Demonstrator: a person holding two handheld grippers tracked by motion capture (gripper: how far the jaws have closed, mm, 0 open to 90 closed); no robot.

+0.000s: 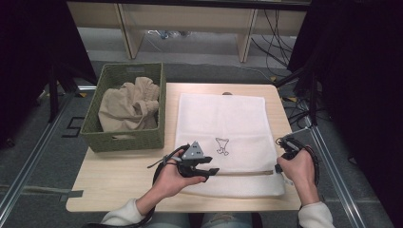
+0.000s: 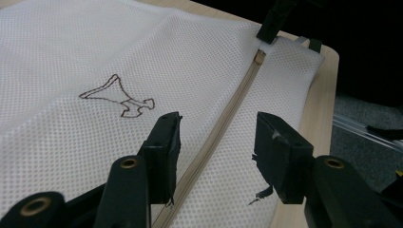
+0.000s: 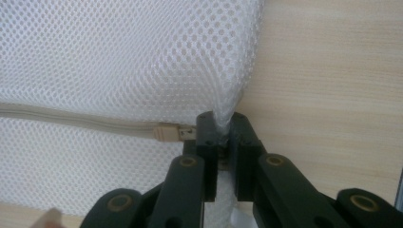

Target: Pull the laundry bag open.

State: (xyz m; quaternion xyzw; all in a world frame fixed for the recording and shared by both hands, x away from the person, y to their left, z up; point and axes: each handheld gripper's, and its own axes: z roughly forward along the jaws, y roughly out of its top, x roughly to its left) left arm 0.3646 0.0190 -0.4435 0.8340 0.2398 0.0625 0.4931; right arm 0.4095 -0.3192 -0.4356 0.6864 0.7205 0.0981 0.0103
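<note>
High view: white mesh bag (image 1: 223, 137) flat on table (image 1: 119, 178), zipper (image 1: 247, 173) near front edge; basket (image 1: 124, 108) at left.
Left gripper view: left claw (image 2: 216, 142) released, straddling zipper; mesh soft, light, limp.
Right gripper view: right claw (image 3: 222, 142) clenched on bag edge beside zipper pull (image 3: 167, 132), best hold there.

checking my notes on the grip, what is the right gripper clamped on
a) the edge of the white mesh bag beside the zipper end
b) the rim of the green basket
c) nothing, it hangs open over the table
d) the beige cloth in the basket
a: in the right gripper view the right gripper pinches the edge of the white mesh bag, right beside the zipper end.
</note>
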